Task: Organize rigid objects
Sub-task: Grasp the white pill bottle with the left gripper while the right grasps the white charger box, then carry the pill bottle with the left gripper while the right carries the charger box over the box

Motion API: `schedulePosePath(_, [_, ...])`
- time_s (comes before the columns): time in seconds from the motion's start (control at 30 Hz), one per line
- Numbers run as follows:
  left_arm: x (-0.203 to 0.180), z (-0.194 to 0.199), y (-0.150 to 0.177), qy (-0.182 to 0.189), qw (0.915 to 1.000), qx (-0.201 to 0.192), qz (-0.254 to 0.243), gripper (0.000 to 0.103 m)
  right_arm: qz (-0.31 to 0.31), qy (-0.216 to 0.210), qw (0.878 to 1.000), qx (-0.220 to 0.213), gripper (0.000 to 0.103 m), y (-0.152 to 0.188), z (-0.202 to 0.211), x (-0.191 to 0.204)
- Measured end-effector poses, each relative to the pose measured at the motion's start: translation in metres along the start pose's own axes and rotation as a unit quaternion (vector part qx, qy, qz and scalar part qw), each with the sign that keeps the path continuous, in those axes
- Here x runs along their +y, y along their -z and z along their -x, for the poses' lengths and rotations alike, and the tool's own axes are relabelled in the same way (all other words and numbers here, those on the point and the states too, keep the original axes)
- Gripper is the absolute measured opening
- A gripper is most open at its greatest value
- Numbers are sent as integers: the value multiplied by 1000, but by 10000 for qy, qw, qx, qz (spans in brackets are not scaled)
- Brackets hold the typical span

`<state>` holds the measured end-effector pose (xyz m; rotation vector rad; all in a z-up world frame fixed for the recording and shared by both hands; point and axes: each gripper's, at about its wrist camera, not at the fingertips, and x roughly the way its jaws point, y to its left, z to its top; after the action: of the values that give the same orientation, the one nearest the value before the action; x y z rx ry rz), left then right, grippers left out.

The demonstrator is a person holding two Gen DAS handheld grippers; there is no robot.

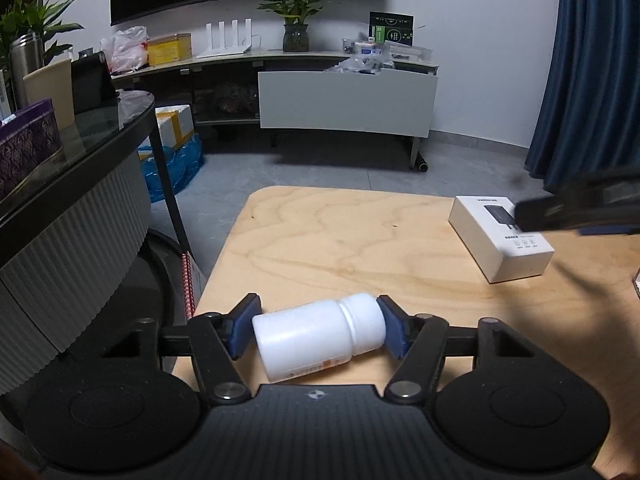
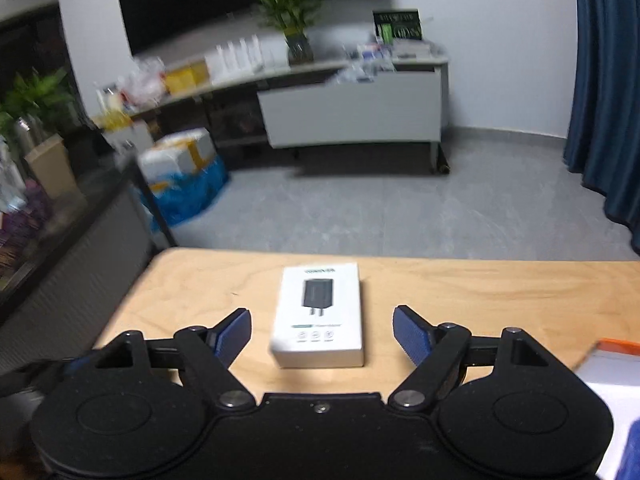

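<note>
A white plastic bottle lies on its side near the front left corner of the wooden table. My left gripper is shut on it, one blue pad against its base and the other against its cap. A white charger box lies flat further right. In the right wrist view this box sits between the spread fingers of my right gripper, which is open and touches nothing. A dark blurred finger of that gripper hangs over the box.
An orange-and-white item lies at the table's right edge. A red spiral-bound notebook sticks out by the left edge. A dark glass-topped counter stands close on the left. Grey floor and a low cabinet lie beyond.
</note>
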<state>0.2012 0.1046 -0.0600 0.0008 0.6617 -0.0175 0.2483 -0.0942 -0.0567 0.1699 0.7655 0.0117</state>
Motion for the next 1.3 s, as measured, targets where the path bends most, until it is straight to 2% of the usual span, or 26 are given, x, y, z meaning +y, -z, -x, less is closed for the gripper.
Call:
schedulePosePath(0.13, [3,5,3,62,10000,-17,67,64,38,222,9991,362,89,-1,-32,7])
schedulePosePath(0.17, [4,7,3,58,9999,-14,92,64,76,264,9988,405,85,0,-37,9])
schedulePosePath(0.2, [4,7,3,26,9999,9,104,64,91,228,9986,461,71,1,-40,10])
schedulePosePath(0.37, [1,20,-2,-30,9999,17,134,64,194,113,9992,328,71,6,-25,15])
schedulePosePath(0.53, [-6,43,-7,12,9999,-60,149,64,172,45,9997,141,71,9,18,11])
schedulePosePath(0.77, [-27,85,-4,205,9996,-176,113,64,-10,116,9999,-128,71,27,101,-8])
schedulePosePath(0.93, [-45,115,5,379,9991,-198,68,64,65,334,9991,-263,71,53,154,-14])
schedulePosePath(1.3, [-81,172,30,757,9966,-284,-123,64,-337,568,9966,-485,71,114,249,-36])
